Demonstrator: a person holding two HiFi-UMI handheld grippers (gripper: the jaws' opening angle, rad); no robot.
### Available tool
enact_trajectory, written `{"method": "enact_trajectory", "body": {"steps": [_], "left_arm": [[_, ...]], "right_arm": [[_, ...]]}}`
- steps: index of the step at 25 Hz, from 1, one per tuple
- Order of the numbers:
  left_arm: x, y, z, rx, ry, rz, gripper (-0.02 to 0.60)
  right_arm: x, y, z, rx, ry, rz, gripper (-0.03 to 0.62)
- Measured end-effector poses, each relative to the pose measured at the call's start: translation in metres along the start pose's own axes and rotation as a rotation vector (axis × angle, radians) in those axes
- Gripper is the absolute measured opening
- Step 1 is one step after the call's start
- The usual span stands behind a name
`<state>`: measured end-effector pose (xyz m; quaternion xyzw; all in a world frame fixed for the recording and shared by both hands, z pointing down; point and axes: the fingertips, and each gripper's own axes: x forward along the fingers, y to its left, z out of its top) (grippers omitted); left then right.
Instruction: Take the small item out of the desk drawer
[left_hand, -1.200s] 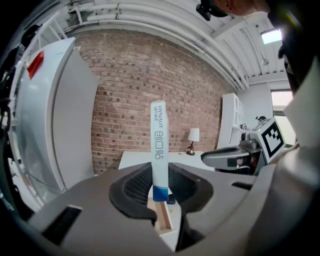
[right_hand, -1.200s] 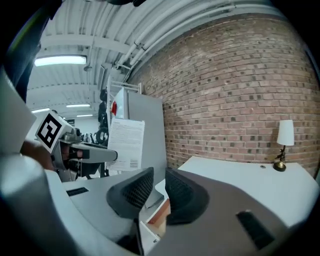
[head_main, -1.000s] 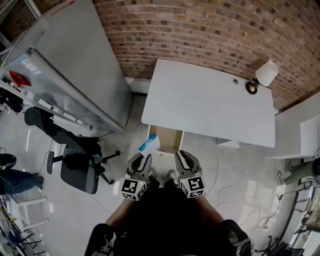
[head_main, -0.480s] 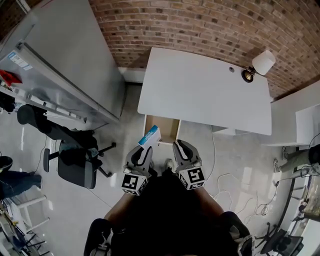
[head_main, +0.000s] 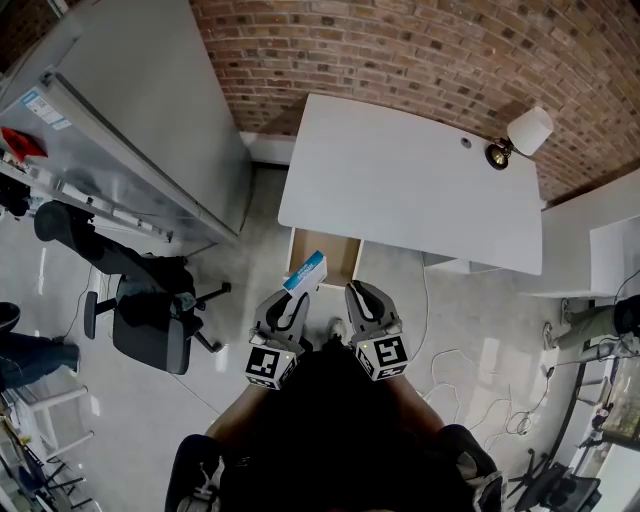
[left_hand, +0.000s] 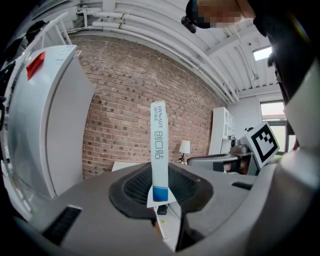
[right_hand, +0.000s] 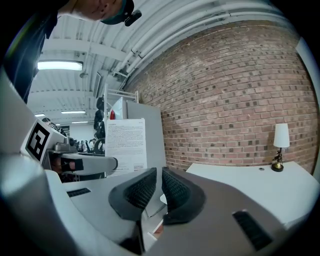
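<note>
Fingers (left_hand: 134, 189) of the left gripper (left_hand: 160, 196): closed part-way on the lower end of a slim white box (left_hand: 159, 150) with a blue band, pads pressing its two flat faces; the box stands upright out of the jaws. Fingers (right_hand: 141, 191) of the right gripper (right_hand: 159, 187): jaws have just been closing and are all but together, a thin gap left, with nothing between them. Drawer (head_main: 340, 262): pulled out, open, wood-coloured inside; serves as the reference for all places below. Box (head_main: 304, 271), head view: lifted clear of the drawer and hanging over its front left corner, in the left gripper (head_main: 293, 300). Right gripper (head_main: 360, 296), head view: just in front of the drawer's right half, on the person's side, beside the left gripper and apart from it. Desk (head_main: 410, 190): white top, directly behind and above the drawer, bare but for a lamp (head_main: 522, 136) far behind the drawer to the right. Drawer contents: cannot be made out; whether anything is left inside cannot be told. Task status, as judged: the box appears to be the small item and is already out; left are likely setting it down and perhaps shutting the drawer, for which the empty right gripper is well placed.
</note>
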<state>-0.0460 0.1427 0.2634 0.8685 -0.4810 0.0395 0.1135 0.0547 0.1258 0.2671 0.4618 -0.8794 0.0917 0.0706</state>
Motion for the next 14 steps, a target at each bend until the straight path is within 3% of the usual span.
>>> {"method": "enact_trajectory", "body": {"steps": [9, 14], "left_arm": [[-0.0006, 0.0025, 0.0018, 0.014, -0.024, -0.016, 0.094], [-0.003, 0.0043, -0.0036, -0.022, 0.006, -0.001, 0.094]], "right_arm": [[0.0022, 0.0018, 0.0005, -0.007, -0.004, -0.009, 0.054], [0.0016, 0.0022, 0.0025, -0.006, -0.005, -0.013, 0.054]]}}
